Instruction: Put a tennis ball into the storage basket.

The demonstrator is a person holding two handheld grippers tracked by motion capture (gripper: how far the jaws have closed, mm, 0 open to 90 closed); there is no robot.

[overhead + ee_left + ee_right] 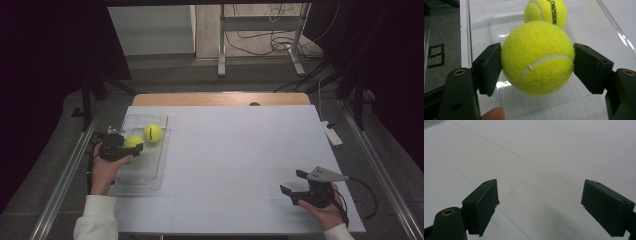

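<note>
Left claw's got a tennis ball

Left claw (537, 62) is clamped on a tennis ball (537, 58) over the clear tray (155, 167) at the tabletop's (240, 150) left, second ball (153, 133) just beyond; right claw (293, 184) sits wide open, empty, near right.

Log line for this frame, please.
left gripper: shut on tennis ball, over clear tray | second ball: in tray | right gripper: open, empty, over table

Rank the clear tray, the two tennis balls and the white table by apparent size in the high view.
1. Table.
2. Tray.
3. The two balls look alike: the free ball, and the held ball, which the left tool partly hides, so no ranking between them.
</note>
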